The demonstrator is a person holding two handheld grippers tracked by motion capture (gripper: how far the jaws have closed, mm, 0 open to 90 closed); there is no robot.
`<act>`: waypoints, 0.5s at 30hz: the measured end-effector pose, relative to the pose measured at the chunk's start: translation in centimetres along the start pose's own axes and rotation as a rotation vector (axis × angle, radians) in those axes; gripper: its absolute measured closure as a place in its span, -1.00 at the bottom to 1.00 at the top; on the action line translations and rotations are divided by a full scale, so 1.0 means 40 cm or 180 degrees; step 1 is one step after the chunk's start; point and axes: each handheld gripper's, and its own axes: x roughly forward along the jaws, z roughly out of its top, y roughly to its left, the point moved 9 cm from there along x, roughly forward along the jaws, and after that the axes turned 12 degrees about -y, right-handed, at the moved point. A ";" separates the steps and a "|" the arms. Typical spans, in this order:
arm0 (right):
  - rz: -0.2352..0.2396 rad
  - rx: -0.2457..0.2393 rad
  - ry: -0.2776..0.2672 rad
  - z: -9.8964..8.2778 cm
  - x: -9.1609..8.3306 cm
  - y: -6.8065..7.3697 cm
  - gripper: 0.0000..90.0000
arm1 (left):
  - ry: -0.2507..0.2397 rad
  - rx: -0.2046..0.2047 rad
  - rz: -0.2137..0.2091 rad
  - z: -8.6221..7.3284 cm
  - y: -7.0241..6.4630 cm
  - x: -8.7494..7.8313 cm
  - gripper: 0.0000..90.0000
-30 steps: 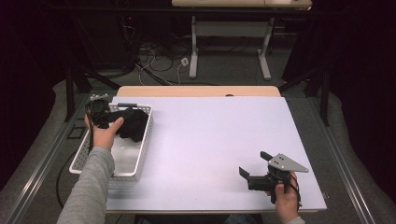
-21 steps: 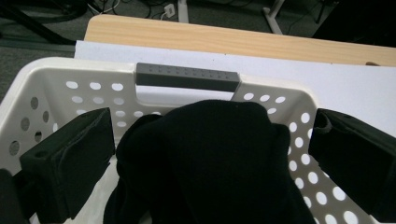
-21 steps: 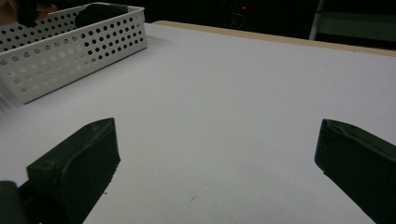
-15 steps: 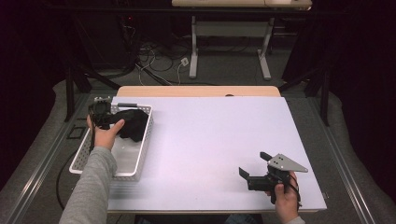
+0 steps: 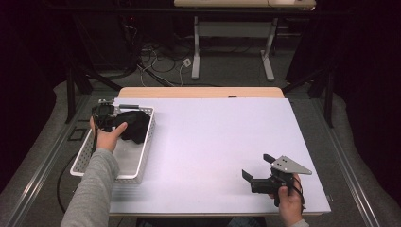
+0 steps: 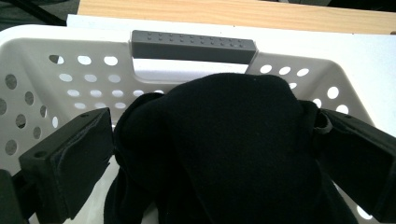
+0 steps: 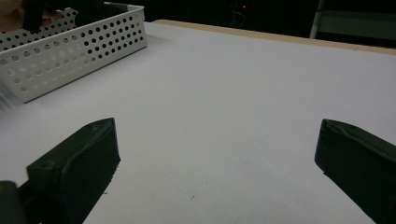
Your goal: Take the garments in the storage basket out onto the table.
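At the nine o'clock side of the bench (image 5: 213, 142), a white perforated basket (image 5: 85, 161) is lying along the left edge, and a black cloth (image 5: 135, 125) is sitting inside its far end. The person's left hand (image 5: 108, 137) is reaching into the basket and is bringing the left gripper (image 5: 105, 117) to the cloth. Seen from the left gripper view, the fingers (image 6: 70, 163) are standing spread, one on each side of the bunched black cloth (image 6: 233, 149), and the cloth is filling the gap between them. The fingers are lying close against its sides, but they are not pressed together, so they are released and not yet clamping it. Behind the cloth, at twelve o'clock, the grey handle (image 6: 194, 45) of the basket (image 6: 37, 74) is showing on the far wall.

Near five o'clock on the bench, well apart from the basket, the right hand (image 5: 288, 201) is holding the right gripper (image 5: 257, 175) low over the white surface. Its fingers (image 7: 79, 163) are standing wide apart and are grasping nothing; bare bench (image 7: 224, 116) is lying between them, and the basket (image 7: 74, 46) is showing far away at ten o'clock in the right gripper view.
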 end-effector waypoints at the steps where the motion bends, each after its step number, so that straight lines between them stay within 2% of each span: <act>1: 0.0002 -0.0003 0.0000 0.000 0.000 0.000 -1.00 | 0.0016 -0.0003 -0.0016 -0.002 -0.001 0.001 -0.99; 6: -0.0008 0.0011 -0.0011 0.000 0.000 -0.002 -1.00 | 0.0158 0.0015 -0.0011 -0.021 -0.004 0.012 -0.99; 15: 0.0003 0.0001 0.0009 -0.001 0.000 -0.001 -1.00 | 0.0278 0.0059 0.0000 -0.045 -0.008 0.027 -1.00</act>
